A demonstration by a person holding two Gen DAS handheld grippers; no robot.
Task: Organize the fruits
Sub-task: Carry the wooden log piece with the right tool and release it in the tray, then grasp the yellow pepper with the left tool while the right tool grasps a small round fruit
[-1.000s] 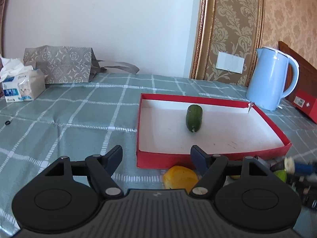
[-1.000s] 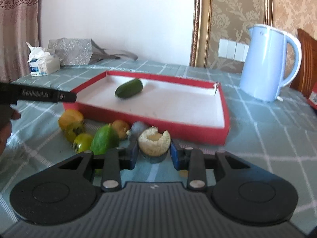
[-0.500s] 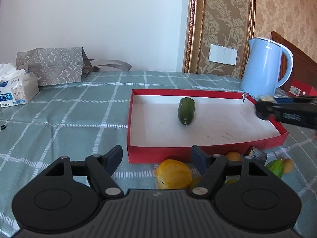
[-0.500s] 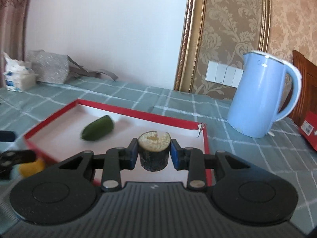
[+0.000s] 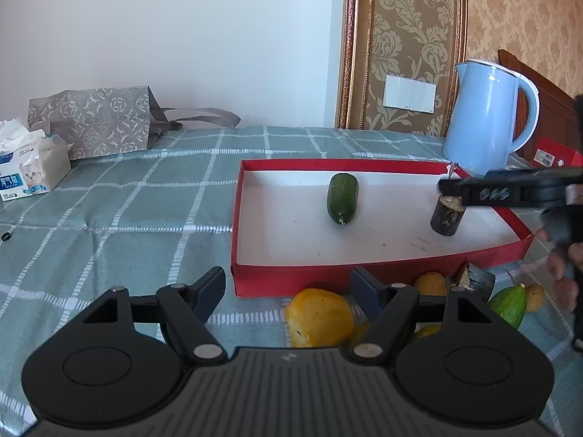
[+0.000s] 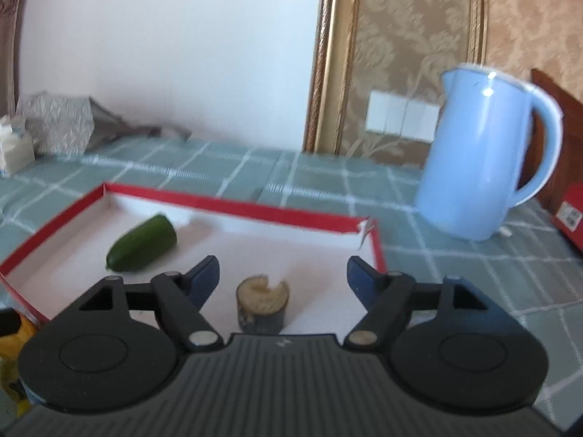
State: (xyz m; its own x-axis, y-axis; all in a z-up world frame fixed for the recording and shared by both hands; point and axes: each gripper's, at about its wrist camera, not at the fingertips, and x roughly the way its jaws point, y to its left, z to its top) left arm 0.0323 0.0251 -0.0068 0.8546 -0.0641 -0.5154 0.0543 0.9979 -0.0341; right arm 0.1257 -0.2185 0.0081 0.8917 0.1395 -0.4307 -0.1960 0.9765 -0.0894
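A red-rimmed tray (image 5: 379, 267) (image 6: 233, 205) holds a green cucumber (image 5: 343, 197) (image 6: 142, 244) and a dark stub with a pale cut top (image 5: 447, 215) (image 6: 262, 307), standing upright. My right gripper (image 6: 283, 273) is open just above and behind the stub, empty; it shows in the left wrist view (image 5: 510, 191). My left gripper (image 5: 288, 286) is open and empty, in front of the tray's near wall. A yellow pepper (image 5: 319, 317), a second dark stub (image 5: 475, 282) and a green fruit (image 5: 510, 304) lie before the tray.
A blue kettle (image 5: 486, 123) (image 6: 481, 153) stands behind the tray's far right corner. A grey paper bag (image 5: 91, 120) and a tissue box (image 5: 25, 171) sit at the far left. A red box (image 5: 554, 154) lies at the right edge.
My right gripper carried the stub from the table into the tray, set it down upright and opened. My left gripper drew back slightly, staying open.
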